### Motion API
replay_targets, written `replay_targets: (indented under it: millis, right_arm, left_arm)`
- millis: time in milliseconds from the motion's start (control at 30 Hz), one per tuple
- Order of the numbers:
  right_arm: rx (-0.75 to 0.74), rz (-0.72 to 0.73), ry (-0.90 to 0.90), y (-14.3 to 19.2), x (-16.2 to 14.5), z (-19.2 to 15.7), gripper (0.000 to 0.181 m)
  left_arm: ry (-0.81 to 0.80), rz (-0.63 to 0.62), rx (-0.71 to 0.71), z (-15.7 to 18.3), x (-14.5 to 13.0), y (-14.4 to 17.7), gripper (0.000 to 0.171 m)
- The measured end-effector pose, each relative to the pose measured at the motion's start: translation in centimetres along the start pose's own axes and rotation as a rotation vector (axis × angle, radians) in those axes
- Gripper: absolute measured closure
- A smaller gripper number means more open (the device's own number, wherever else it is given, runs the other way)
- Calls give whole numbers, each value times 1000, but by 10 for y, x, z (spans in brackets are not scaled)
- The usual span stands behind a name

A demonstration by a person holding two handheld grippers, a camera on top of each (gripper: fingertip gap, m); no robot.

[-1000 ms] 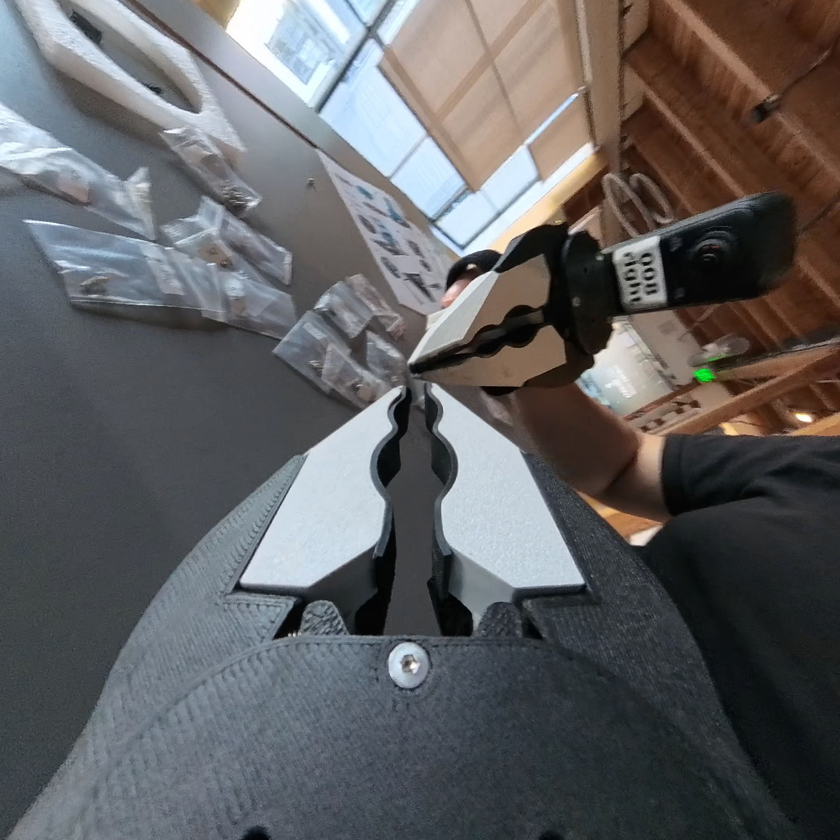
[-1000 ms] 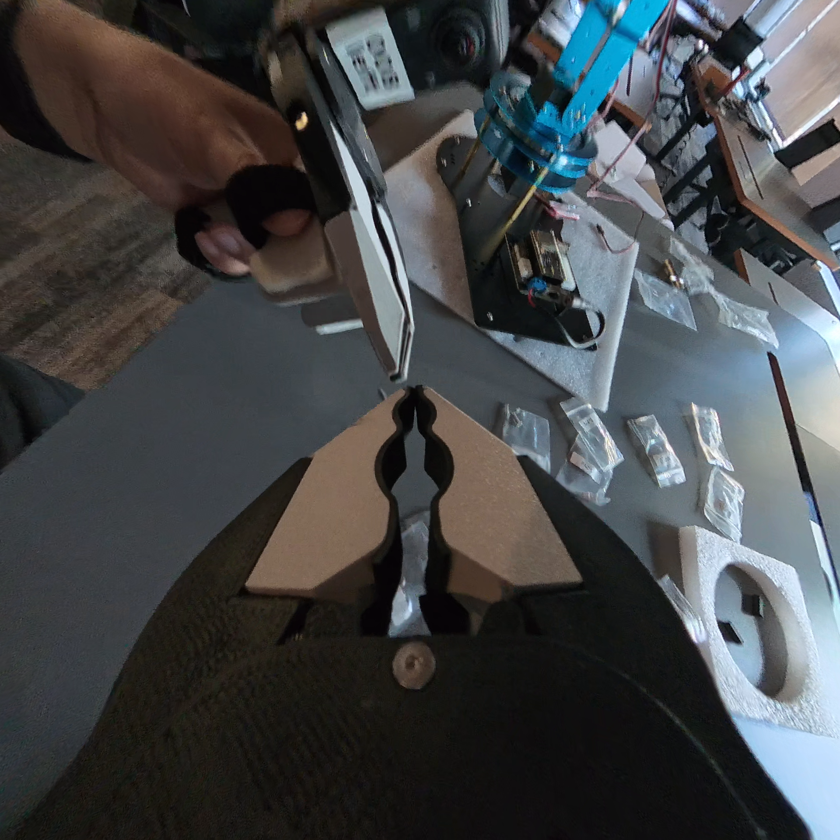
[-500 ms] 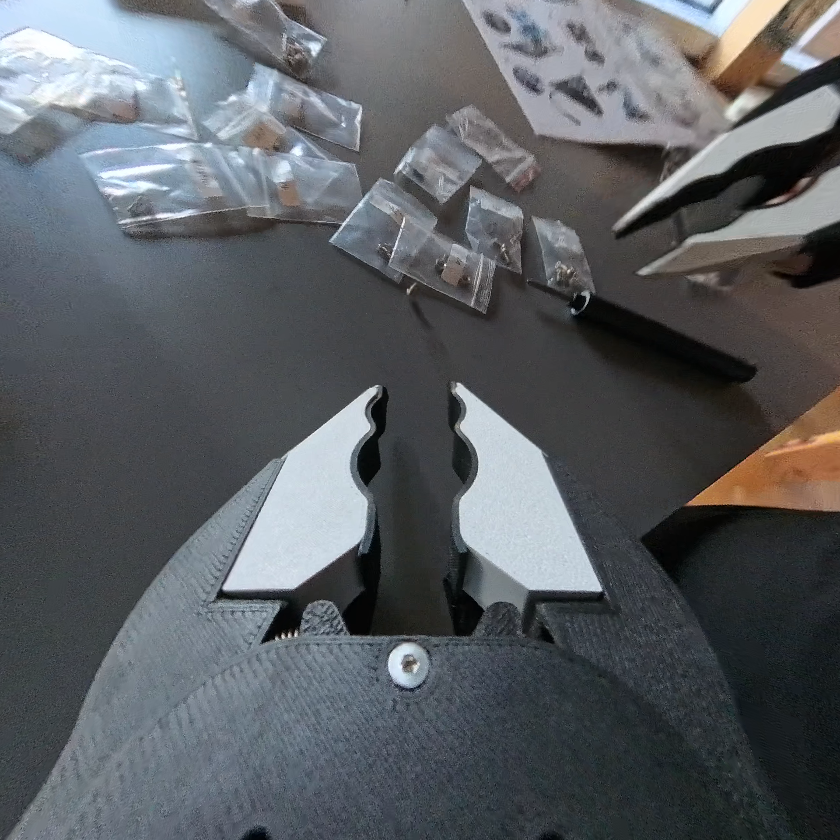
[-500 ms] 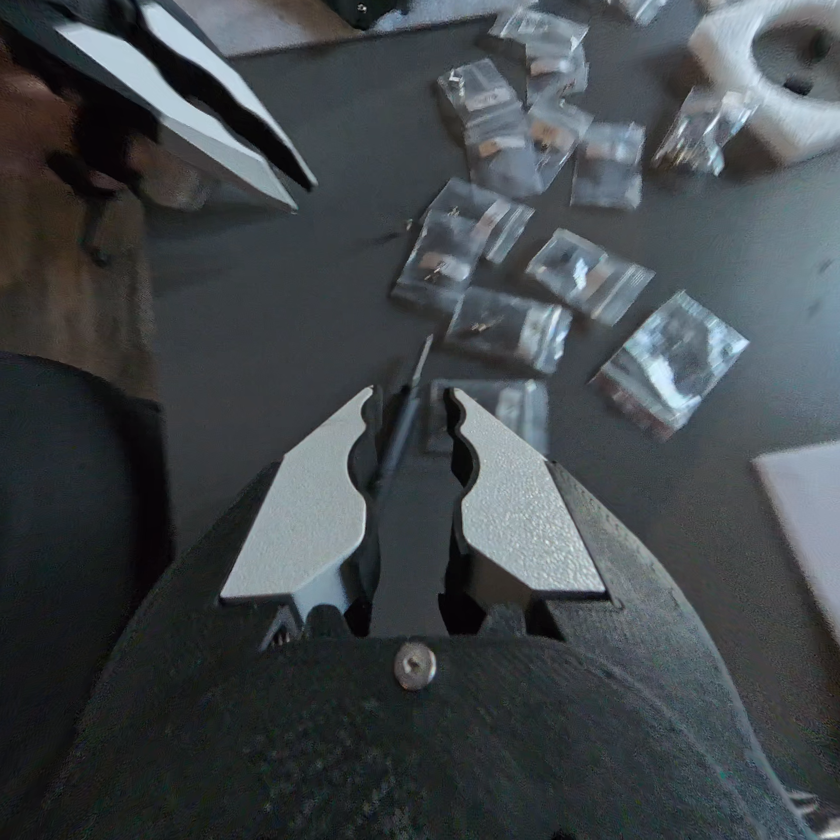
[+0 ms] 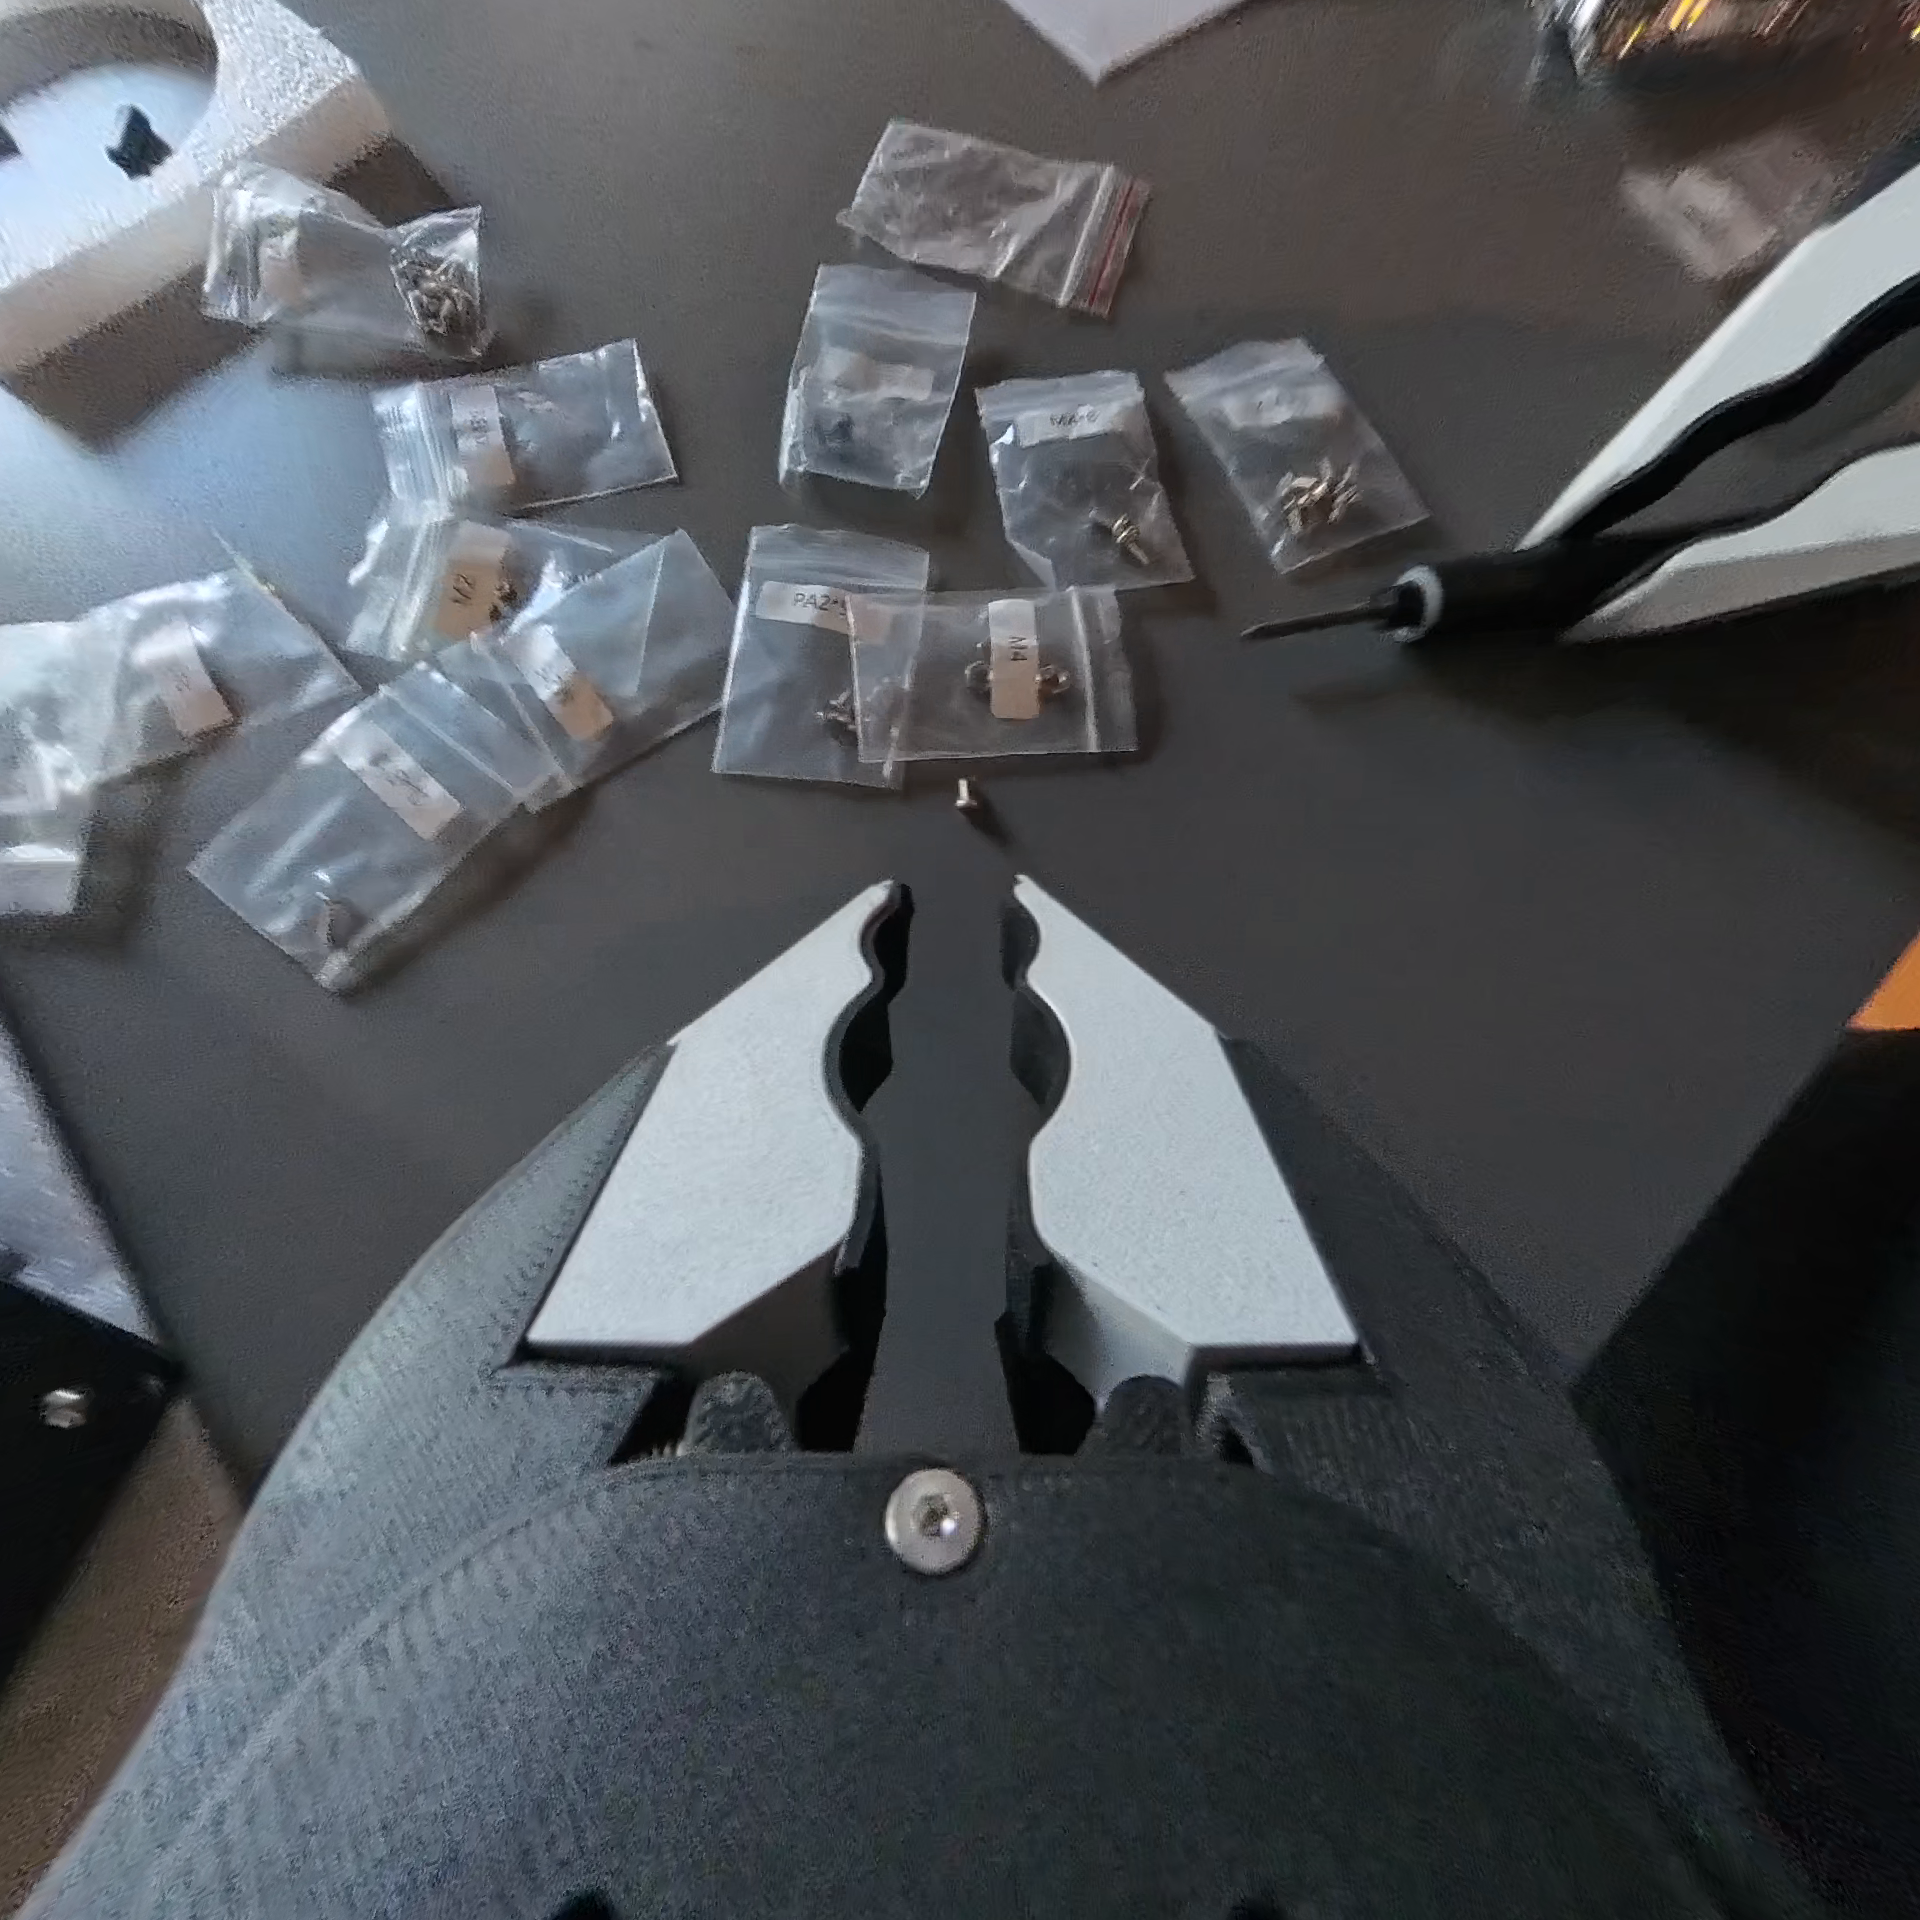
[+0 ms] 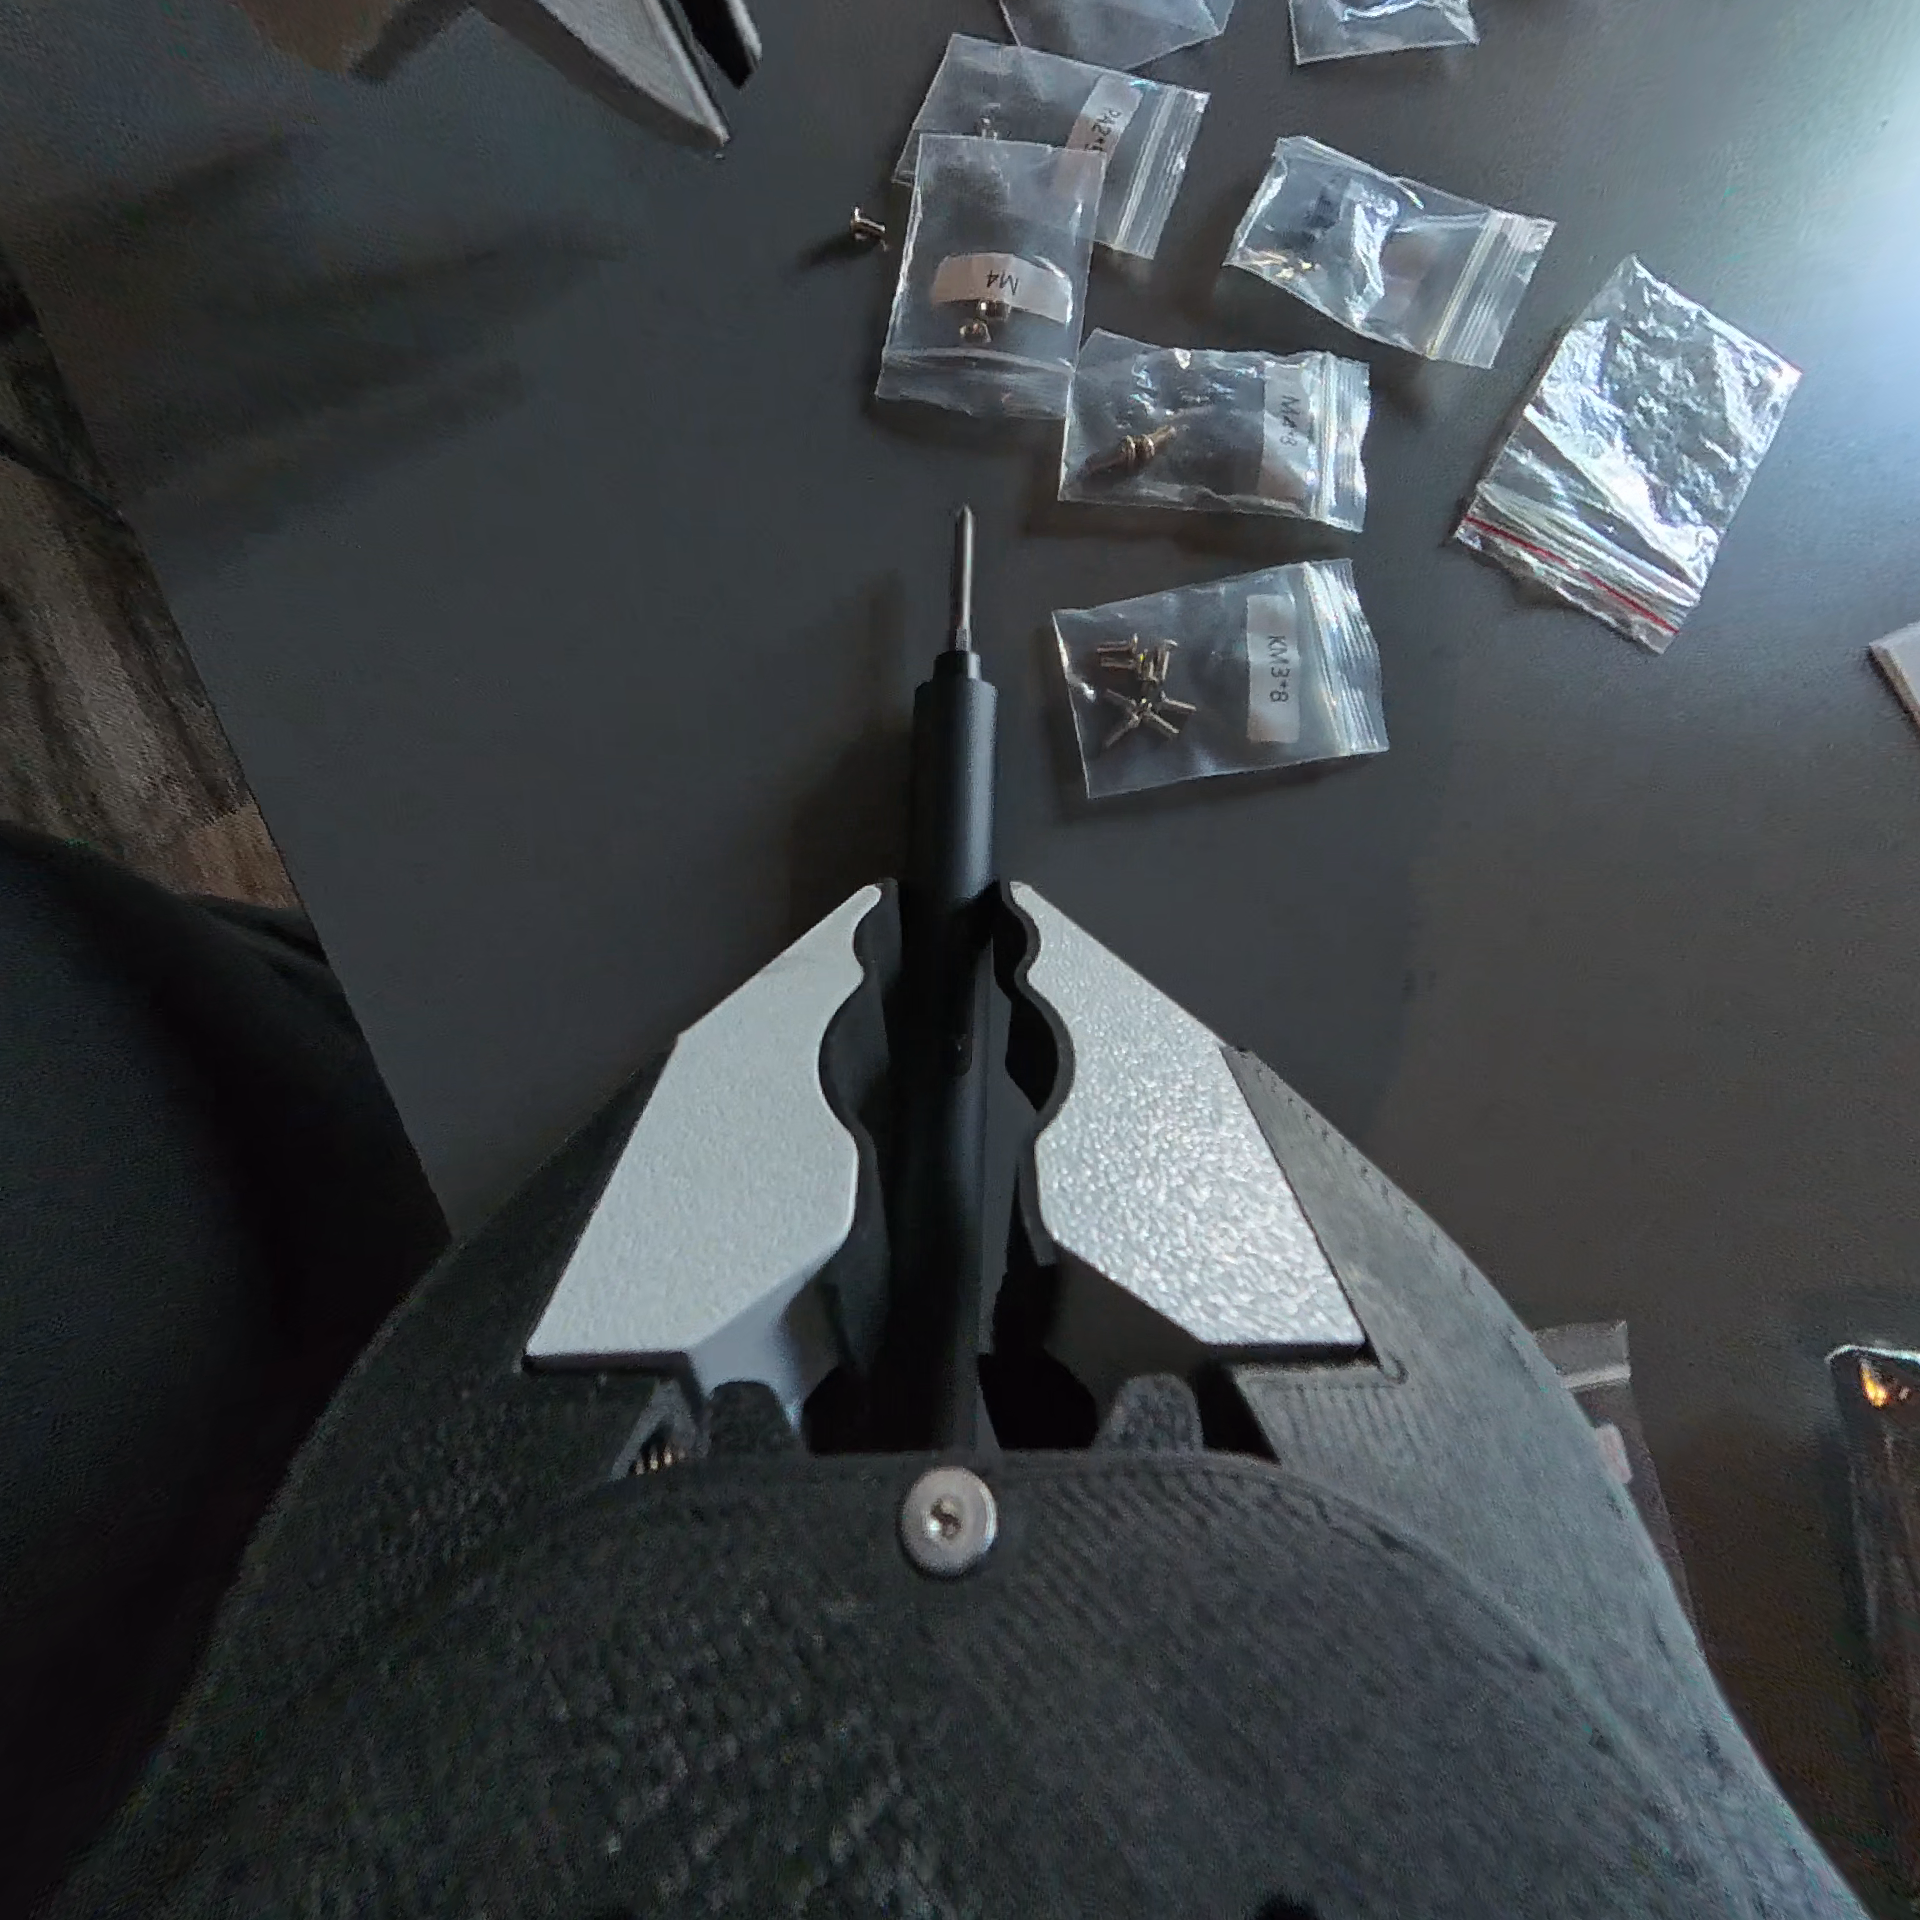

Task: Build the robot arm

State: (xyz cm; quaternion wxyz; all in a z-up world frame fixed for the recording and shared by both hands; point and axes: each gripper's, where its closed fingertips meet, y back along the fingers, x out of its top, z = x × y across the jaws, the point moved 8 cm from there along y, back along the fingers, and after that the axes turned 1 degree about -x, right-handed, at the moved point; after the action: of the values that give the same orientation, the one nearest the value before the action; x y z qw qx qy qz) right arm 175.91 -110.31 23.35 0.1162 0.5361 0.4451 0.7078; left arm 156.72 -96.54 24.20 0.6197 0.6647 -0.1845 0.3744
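My right gripper is shut on a black screwdriver. The handle runs between the jaws and the thin bit points forward, low over the dark table. From the left wrist view, the right gripper comes in from the right with the screwdriver. My left gripper is open and empty, just short of a small loose screw. The screw lies next to a clear labelled bag of hardware. The left gripper's fingertips show at the top left of the right wrist view.
Several clear zip bags of screws are spread across the table. A white foam block with a round cutout stands at the far left, and a white sheet at the top. A person's dark clothing is at the near edge.
Both grippers have swung down from meeting tip to tip in the air to point at the table. The right jaws have narrowed onto the screwdriver. The left gripper has moved closer to the bags.
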Motion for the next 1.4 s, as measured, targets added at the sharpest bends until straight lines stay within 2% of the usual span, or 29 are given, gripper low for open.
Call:
replay_targets:
  millis: [67, 133, 233, 400, 500, 600, 667, 767, 900, 1067, 1133, 1200, 1267, 1333, 1400]
  right_arm:
    - [7, 7, -24, 2, -3, 0, 165]
    - [11, 22, -44, 2, -4, 0, 165]
    - [9, 42, -60, 2, -6, 0, 164]
    - [6, 65, -62, 3, -8, 0, 165]
    - [11, 66, -54, 3, -8, 0, 165]
    - [17, 66, -40, 3, -8, 0, 165]
    - [22, 67, -32, 3, -8, 1, 165]
    - [26, 69, -12, 3, -8, 1, 165]
    - [41, 71, 29, 3, -8, 2, 165]
    - [99, 93, 98, 0, -7, 6, 165]
    - [131, 84, 109, -1, -5, 8, 165]
    - [143, 75, 132, -2, -4, 10, 165]
    - [149, 74, 153, -3, -3, 11, 165]
    - [155, 73, 159, -3, -2, 11, 165]
    - [159, 74, 156, -3, -2, 11, 164]
  left_arm:
    - [-7, -45, -20, -3, 8, -7, 167]
    - [55, -80, -109, -6, 18, -15, 170]
    - [93, -190, -164, -13, 25, -26, 166]
    - [103, -194, -223, -13, 32, -32, 160]
    - [84, -221, -169, -13, 29, -33, 157]
    - [22, -229, -85, -10, 28, -34, 162]
    - [-18, -238, -32, -8, 26, -33, 171]
    - [-41, -245, 47, -4, 20, -27, 171]
    - [97, -222, 135, -2, 7, -14, 171]
    - [174, -127, 122, 2, -9, 3, 171]
    - [145, -76, 63, 10, -6, 6, 160]
    - [36, -48, 62, 11, 0, 7, 150]
    - [-80, -24, -9, 9, 8, 4, 156]
    - [-132, -52, -99, 4, 14, -2, 154]
    - [-145, -136, -107, -1, 16, -7, 155]
